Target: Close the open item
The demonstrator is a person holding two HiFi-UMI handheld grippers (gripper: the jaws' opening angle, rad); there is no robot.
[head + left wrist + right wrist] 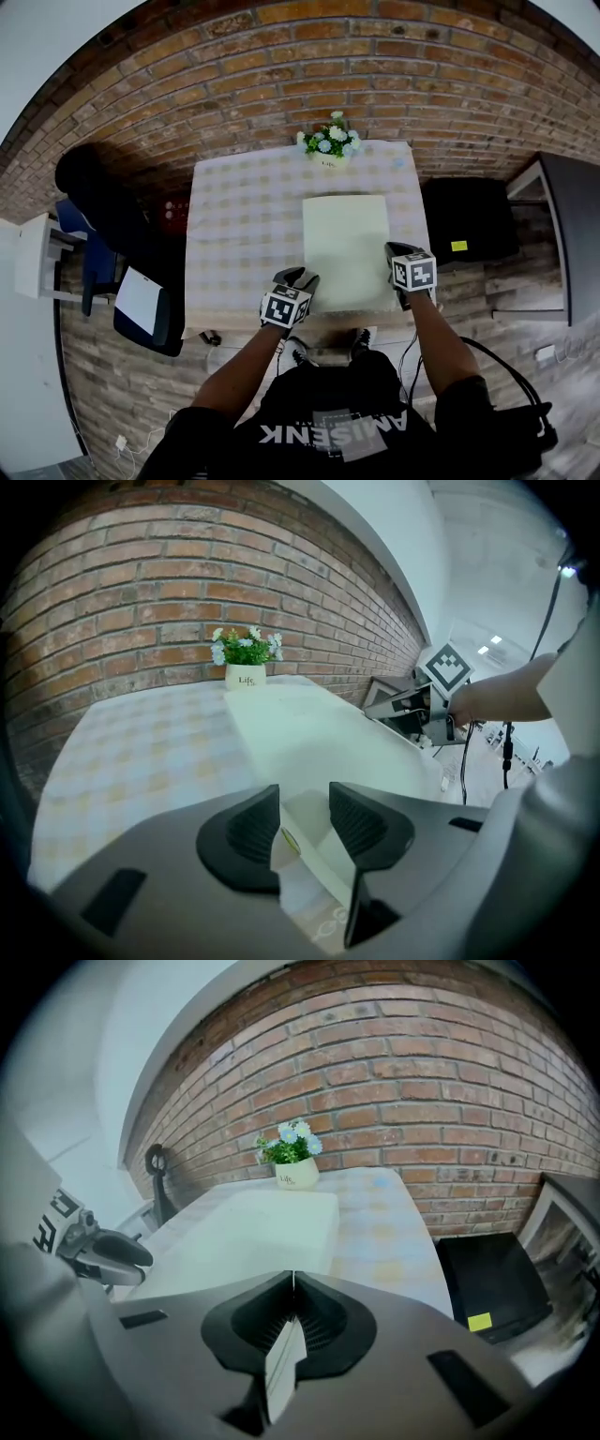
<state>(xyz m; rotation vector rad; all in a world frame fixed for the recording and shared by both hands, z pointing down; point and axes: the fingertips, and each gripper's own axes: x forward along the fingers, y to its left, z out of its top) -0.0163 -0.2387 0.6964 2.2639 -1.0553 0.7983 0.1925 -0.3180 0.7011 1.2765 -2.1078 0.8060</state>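
Observation:
A large pale flat item (345, 246), like a lidded box or folder, lies flat on the checked tablecloth (239, 220). My left gripper (302, 278) is at its near left corner. In the left gripper view the jaws of the left gripper (305, 810) hold a thick white corner (309, 832) of the item. At the item's near right edge my right gripper (393, 250) sits with its jaws together. In the right gripper view the right gripper (293, 1285) pinches a thin white edge (284, 1358). The item's top (248, 1227) stretches away toward the wall.
A small pot of white flowers (330, 142) stands at the table's far edge against the brick wall. A black chair (103, 211) is left of the table. On the floor to the right lies a black case (467, 220), with a dark desk (572, 234) beyond it.

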